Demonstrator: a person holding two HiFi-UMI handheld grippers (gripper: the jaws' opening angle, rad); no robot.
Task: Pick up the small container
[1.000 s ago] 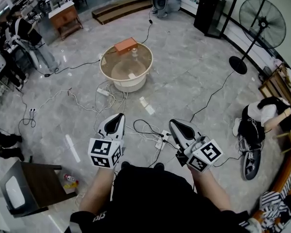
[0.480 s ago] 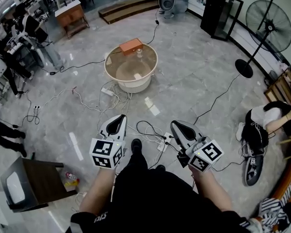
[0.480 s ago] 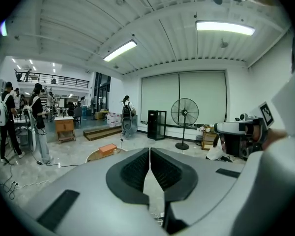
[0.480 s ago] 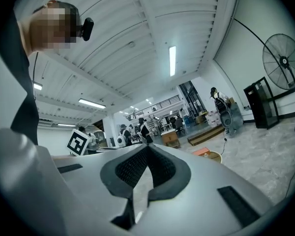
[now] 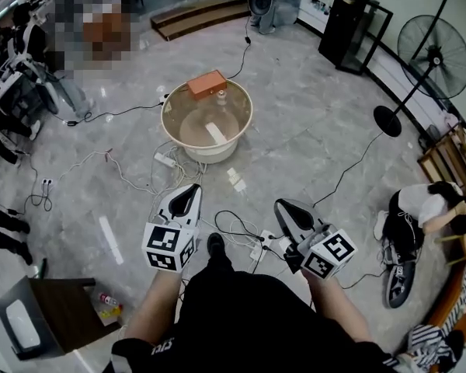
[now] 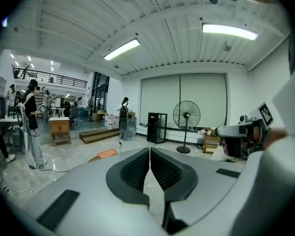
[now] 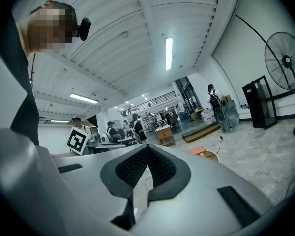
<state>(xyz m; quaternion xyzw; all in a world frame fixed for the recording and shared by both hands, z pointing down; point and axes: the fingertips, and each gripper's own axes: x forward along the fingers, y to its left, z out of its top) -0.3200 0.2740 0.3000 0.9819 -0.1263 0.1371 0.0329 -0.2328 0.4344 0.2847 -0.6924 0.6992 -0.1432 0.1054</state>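
A round cream tub-like table stands on the floor ahead of me. On its far rim lies an orange box, and just beside it stands a small clear container. A white strip lies on the top. My left gripper and right gripper are held low at waist height, well short of the table, both shut with nothing between the jaws. The left gripper view shows its closed jaws with the orange box beyond; the right gripper view shows the box too.
Cables and power strips trail across the floor between me and the table. A dark stool stands at lower left. A standing fan and a black cabinet are at the right, where a person crouches. People stand at the far left.
The person has stepped forward: a shoe now shows between the grippers and the table sits a little nearer. Both grippers keep their pose and stay shut.
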